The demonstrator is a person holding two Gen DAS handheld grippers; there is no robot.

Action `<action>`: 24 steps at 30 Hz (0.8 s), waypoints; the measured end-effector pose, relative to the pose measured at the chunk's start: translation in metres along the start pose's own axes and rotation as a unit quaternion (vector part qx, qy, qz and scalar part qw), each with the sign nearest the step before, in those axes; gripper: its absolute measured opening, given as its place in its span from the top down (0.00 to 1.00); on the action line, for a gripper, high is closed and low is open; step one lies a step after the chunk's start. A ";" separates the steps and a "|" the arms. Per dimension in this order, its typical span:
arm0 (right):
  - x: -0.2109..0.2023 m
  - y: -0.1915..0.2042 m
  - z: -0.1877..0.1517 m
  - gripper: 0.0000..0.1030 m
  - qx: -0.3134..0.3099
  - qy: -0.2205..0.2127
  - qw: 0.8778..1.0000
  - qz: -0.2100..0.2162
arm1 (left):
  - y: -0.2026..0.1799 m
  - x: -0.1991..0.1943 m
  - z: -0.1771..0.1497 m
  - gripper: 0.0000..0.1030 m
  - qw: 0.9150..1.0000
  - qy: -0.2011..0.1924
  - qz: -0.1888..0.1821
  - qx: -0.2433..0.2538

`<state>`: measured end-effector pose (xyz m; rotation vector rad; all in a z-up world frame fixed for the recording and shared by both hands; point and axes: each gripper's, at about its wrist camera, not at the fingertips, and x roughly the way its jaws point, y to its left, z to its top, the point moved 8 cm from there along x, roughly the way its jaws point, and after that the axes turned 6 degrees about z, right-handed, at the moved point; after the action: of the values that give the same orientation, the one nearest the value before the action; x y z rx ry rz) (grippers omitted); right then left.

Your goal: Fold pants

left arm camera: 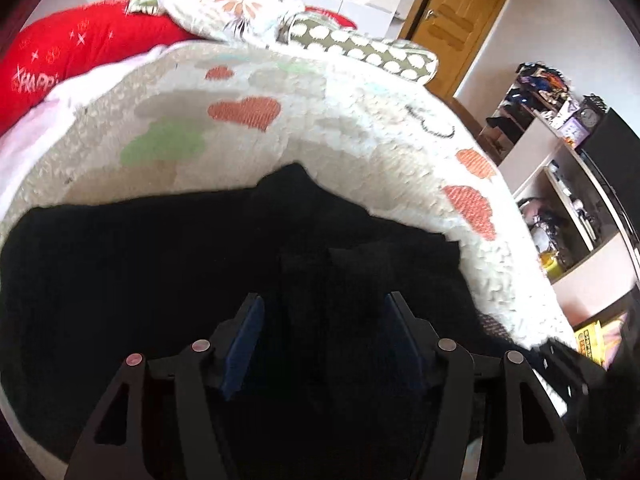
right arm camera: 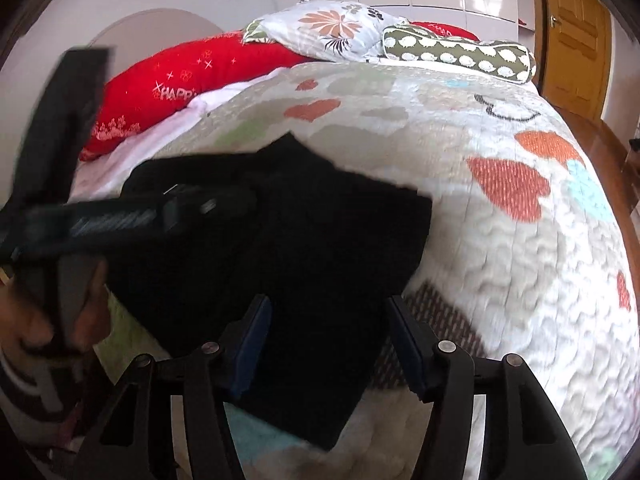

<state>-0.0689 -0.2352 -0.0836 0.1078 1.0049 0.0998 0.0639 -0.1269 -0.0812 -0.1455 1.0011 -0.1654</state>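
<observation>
The left gripper (left arm camera: pixel 324 308) points down at the black pants (left arm camera: pixel 160 264), its two blue-padded fingers (left arm camera: pixel 246 340) standing apart with dark cloth lying between them; the pads do not press on it, so the claw is open. The right gripper (right arm camera: pixel 328 312) is likewise spread, its blue pads (right arm camera: pixel 252 348) clear of the fabric, and the near end of the pants (right arm camera: pixel 304 280) lies under and between them without being pinched. The pants lie folded into a dark, roughly rectangular bundle on the quilt (right arm camera: pixel 500 280), near its front edge, with one corner sticking up toward the pillows. In the right wrist view the other gripper shows blurred at the left, above the far side of the pants, held by a hand (right arm camera: pixel 48 320). Beyond the pants the quilt is cream with orange hearts and green and grey patches. At its far end lie a red pillow (left arm camera: pixel 80 52), a flowered pillow (left arm camera: pixel 224 4) and a long green bolster with white spots (left arm camera: pixel 360 48). Past the bolster stands a wooden door (left arm camera: pixel 456 20), and to the right of the quilt a set of cluttered shelves (left arm camera: pixel 560 184).
</observation>
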 end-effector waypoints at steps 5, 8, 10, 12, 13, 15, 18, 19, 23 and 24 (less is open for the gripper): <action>0.008 0.001 -0.018 0.32 0.003 0.006 1.000 0.005 | -0.001 0.010 -0.001 0.39 1.000 -0.001 0.009 0.004; 0.003 0.000 -0.015 0.31 0.005 0.013 1.000 0.008 | -0.002 0.005 -0.002 0.39 1.000 0.000 0.010 0.002; -0.003 0.000 -0.012 0.31 -0.001 0.011 1.000 0.003 | -0.001 -0.001 -0.003 0.39 1.000 -0.003 0.011 0.000; -0.008 -0.001 -0.008 0.30 0.004 0.002 1.000 0.005 | 0.000 -0.006 -0.004 0.39 1.000 -0.008 0.015 0.002; -0.011 -0.003 -0.006 0.28 0.011 -0.001 1.000 0.009 | 0.001 -0.010 -0.005 0.39 1.000 -0.010 0.015 0.003; -0.015 -0.006 -0.004 0.28 0.027 -0.007 0.999 0.017 | 0.002 -0.017 -0.007 0.39 1.000 -0.015 0.014 0.004; -0.021 -0.009 0.000 0.28 0.043 -0.020 0.999 0.019 | 0.003 -0.028 -0.009 0.39 1.000 -0.023 0.012 0.004; -0.024 -0.009 0.002 0.28 0.046 -0.024 0.998 0.020 | 0.004 -0.033 -0.010 0.39 0.999 -0.028 0.015 0.006; -0.034 -0.007 0.008 0.20 0.058 -0.043 0.997 0.018 | 0.007 -0.046 -0.013 0.39 0.999 -0.040 0.019 0.009; -0.037 -0.007 0.009 0.18 0.061 -0.049 0.997 0.015 | 0.007 -0.048 -0.014 0.39 0.999 -0.042 0.019 0.010</action>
<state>-0.0805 -0.2476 -0.0491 0.2369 0.9118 0.0600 0.0272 -0.1108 -0.0503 -0.1147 0.9182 -0.1330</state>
